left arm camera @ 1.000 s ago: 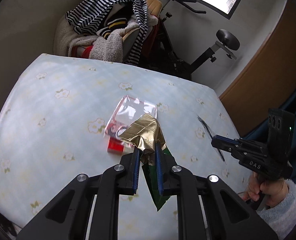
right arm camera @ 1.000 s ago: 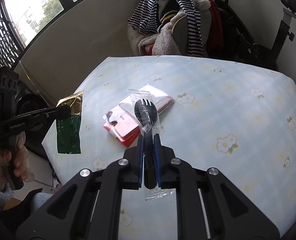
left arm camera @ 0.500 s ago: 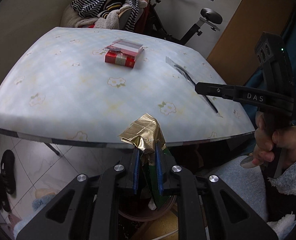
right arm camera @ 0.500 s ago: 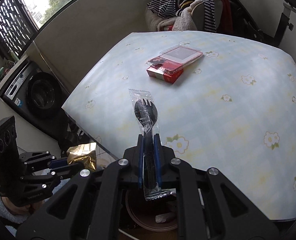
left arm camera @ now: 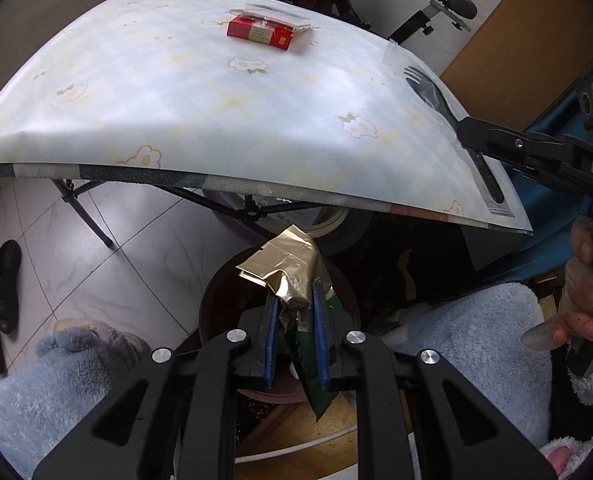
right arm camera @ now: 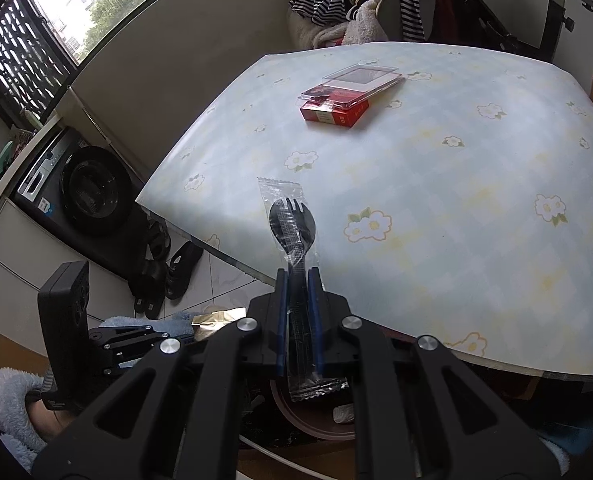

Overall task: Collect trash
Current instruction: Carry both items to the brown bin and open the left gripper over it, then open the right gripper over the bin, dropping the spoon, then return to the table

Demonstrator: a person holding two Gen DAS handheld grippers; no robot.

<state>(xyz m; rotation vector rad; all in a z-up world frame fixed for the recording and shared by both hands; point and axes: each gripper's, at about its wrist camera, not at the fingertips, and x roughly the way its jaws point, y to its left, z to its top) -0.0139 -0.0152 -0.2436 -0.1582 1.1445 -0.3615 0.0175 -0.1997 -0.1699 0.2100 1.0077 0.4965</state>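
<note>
My left gripper (left arm camera: 294, 304) is shut on a crumpled gold and green wrapper (left arm camera: 286, 268), held below the table edge above a dark round bin (left arm camera: 212, 296) on the floor. A black plastic fork in a clear wrapper (right arm camera: 292, 224) sticks out over the table's near edge, with my right gripper (right arm camera: 298, 280) shut on it. The bin's rim (right arm camera: 316, 428) shows under that gripper. In the right wrist view the left gripper (right arm camera: 136, 340) and gold wrapper (right arm camera: 216, 318) sit low on the left. A red box (right arm camera: 332, 114) under a clear plastic case (right arm camera: 360, 80) lies on the flowered table (right arm camera: 476, 208).
A washing machine (right arm camera: 84, 188) and black shoes (right arm camera: 164, 264) stand left of the table. A chair piled with striped clothes (right arm camera: 356, 4) and an exercise bike (left arm camera: 452, 0) are behind it. Table legs (left arm camera: 88, 216) cross near the bin. Fluffy blue sleeves frame the grippers.
Both grippers have drawn back from over the table to its near edge and dropped lower. The left one with the wrapper now hangs over the bin.
</note>
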